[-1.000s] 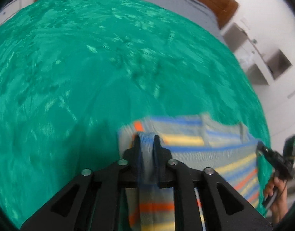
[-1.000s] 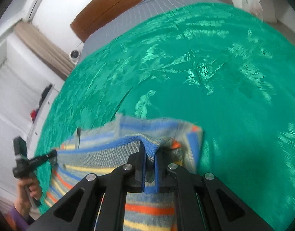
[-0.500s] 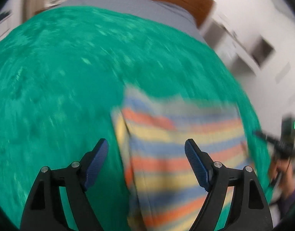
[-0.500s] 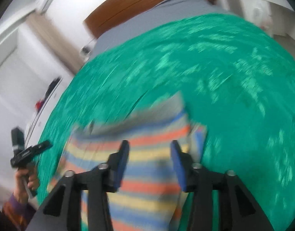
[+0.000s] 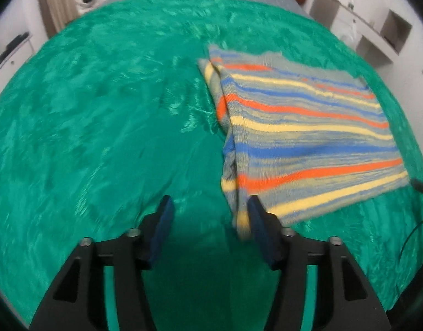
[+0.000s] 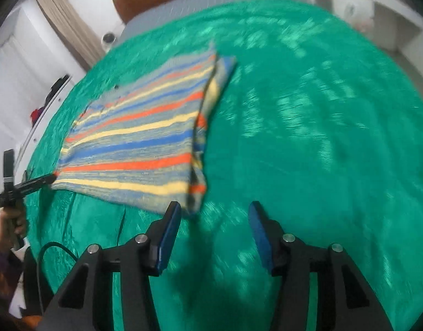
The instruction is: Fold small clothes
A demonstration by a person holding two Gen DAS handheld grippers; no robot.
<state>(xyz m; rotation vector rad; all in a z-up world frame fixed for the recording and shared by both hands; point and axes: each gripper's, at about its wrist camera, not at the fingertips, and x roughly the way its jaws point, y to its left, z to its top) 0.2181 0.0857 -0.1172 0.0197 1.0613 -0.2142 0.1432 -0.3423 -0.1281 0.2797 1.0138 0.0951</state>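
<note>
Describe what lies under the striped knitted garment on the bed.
The striped garment lies folded on the green blanket, which shows all around it. Its lower layers peek out along one edge; whatever else is beneath stays hidden.

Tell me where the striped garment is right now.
The folded striped garment lies flat on the green bedspread, held by neither claw. In the left wrist view it sits right of centre; in the right wrist view it sits left of centre, towards the wooden headboard.

The striped knit garment (image 5: 307, 135) lies folded flat on the green bedspread (image 5: 101, 127), a rough rectangle. Orange, yellow and blue bands cross grey, with doubled layers showing along one folded edge.
</note>
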